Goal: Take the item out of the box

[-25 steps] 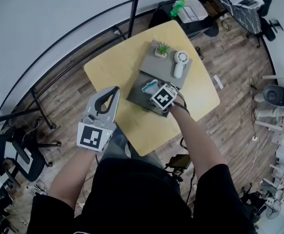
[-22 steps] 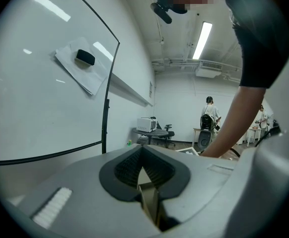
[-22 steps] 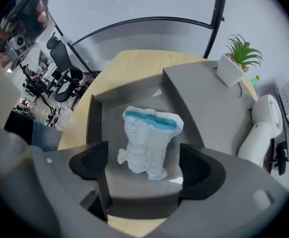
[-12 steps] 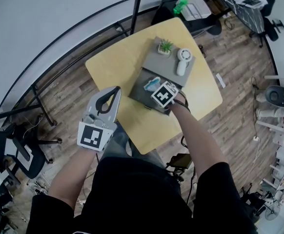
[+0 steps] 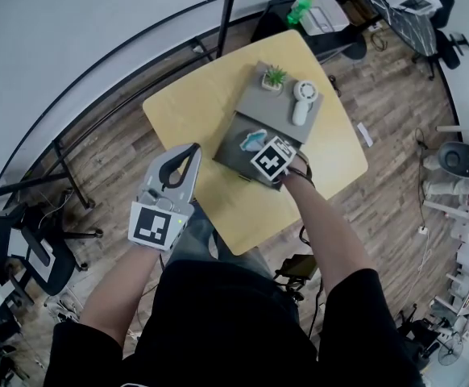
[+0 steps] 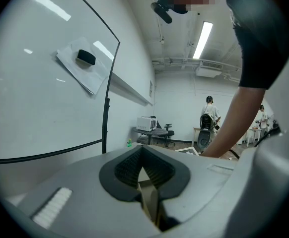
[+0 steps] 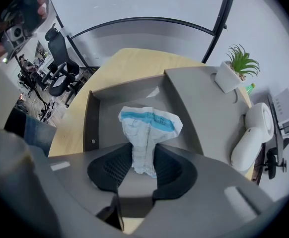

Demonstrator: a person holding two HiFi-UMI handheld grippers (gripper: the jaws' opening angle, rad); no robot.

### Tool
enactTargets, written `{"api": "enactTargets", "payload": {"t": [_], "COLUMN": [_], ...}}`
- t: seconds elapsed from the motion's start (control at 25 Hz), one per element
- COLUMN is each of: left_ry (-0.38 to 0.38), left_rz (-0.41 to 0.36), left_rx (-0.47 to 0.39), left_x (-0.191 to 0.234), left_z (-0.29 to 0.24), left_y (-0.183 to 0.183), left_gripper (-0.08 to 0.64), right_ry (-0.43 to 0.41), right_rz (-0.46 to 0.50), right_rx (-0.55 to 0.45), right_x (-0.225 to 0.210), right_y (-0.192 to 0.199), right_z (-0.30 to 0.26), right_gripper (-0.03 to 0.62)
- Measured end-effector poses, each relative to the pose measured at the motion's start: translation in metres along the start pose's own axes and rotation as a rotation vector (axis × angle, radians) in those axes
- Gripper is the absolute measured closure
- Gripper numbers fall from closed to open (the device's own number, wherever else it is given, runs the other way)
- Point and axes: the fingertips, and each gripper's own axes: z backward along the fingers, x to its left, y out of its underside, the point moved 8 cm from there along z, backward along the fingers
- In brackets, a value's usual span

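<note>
Right hand-held gripper (image 7: 143,158) is down in the open grey box (image 7: 93,114), and its jaws are closing on the white-and-blue packet (image 7: 149,128). Looking along that gripper, I've got the packet's lower end squeezed narrow between the two dark pads, both sides touching, with the wider blue-banded top fanning out above the jaws over the box floor. So the packet is inside the box, pinched and not lifted clear. From the head view the same gripper (image 5: 260,145) sits at the near right of the box (image 5: 228,149), with the packet (image 5: 253,139) poking out just past the marker cube. The box's flat grey lid (image 5: 279,101) lies behind it on the yellow worktop (image 5: 190,107), carrying a small potted plant (image 5: 273,76) at the far corner and a white hand fan (image 5: 301,101) lying beside it, apart from the pot. In the right gripper view the plant (image 7: 237,66) and fan (image 7: 252,133) are over on the right, well clear of the grip. My left hand-held gripper (image 5: 190,151) hangs off the near left edge of the worktop, touching nothing. Its own view has the jaws (image 6: 143,157) drawn together at the tips with nothing between them, facing a white wall.
</note>
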Motion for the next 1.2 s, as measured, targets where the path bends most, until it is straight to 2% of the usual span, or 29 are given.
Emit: {"api": "enactTargets", "payload": {"t": [0.28,0.6,0.84,1.2], "left_ry": [0.008,0.033,0.061,0.103], "left_rz": [-0.016,-0.032,-0.044,-0.061], "left_rx": [-0.021,-0.058,-0.093,-0.14], "left_x": [-0.006,-0.018,-0.032,-0.05], "left_z": [-0.004,-0.013,-0.022,-0.031], "left_y": [-0.008,-0.028,-0.047,-0.074], "left_gripper": [0.56,0.56,0.56,0.56], "right_ry": [0.035,0.095,0.162,0.274], "right_rz": [0.006,0.023,0.055,0.068], "right_rx": [-0.057,-0.177,-0.291,-0.48], "right_x": [-0.005,-0.006,-0.003,0.025], "right_y": [-0.001,-0.009,-0.017,-0.012], "right_z": [0.03,0.095,0.16,0.252], "right_gripper": [0.457,0.457,0.457,0.457]}}
